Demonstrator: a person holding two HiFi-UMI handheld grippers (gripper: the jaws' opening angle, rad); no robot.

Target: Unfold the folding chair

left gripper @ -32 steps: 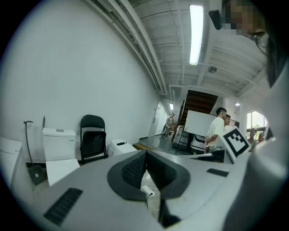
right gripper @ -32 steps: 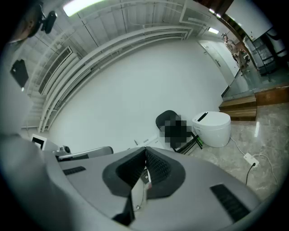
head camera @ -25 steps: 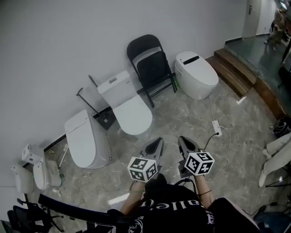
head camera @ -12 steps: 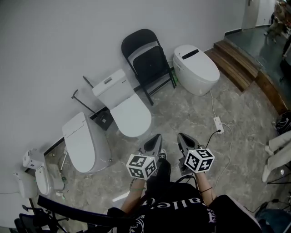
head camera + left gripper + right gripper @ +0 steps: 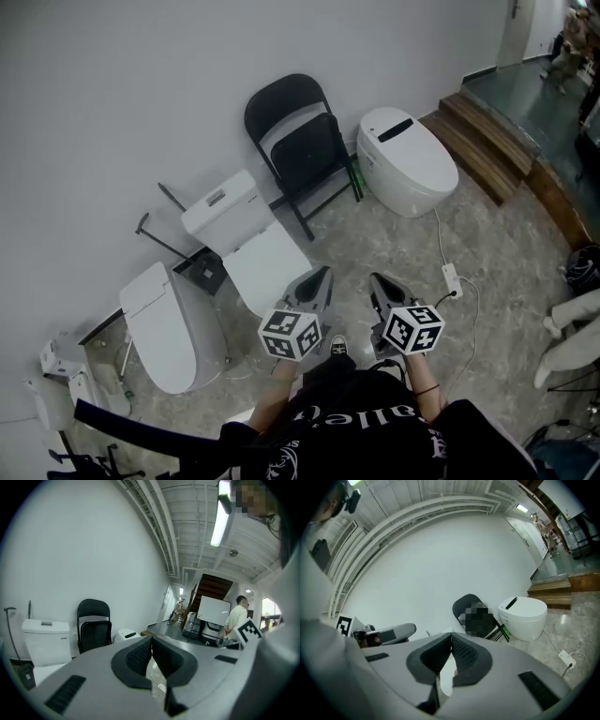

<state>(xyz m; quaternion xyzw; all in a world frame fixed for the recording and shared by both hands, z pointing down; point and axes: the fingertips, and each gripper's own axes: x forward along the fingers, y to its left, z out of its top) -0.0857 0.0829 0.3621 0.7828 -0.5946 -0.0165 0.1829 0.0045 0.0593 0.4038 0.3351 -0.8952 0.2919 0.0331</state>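
**A:** How many tongs is the person holding?

**B:** Two. The left gripper and the right gripper sit side by side, low in front of the person's chest, each with its marker cube. Both are clenched tight, pads pressed together, with nothing caught between them.

**A:** And on the floor past them?

**B:** One white power strip with its cable lies on the marbled floor, just right of the right gripper. Then the toilets, and I count three. The left toilet is nearest. The tank toilet is beside it, and the rounded toilet is further off to the right. There are also some small white fixtures at the far left edge, maybe more bathroom pieces, but they're too small for me to tell.

**A:** Where's the chair?

**B:** There's one folding chair, against the white wall. It stands between the tank toilet and the rounded toilet, well apart from both grippers.

**A:** What does it look like?

**B:** Black all over, with a rounded backrest on top. It's folded: the seat panel is tipped up flat against the frame, and the thin legs rest on the floor. Beyond it, to the right, is one set of wooden steps.
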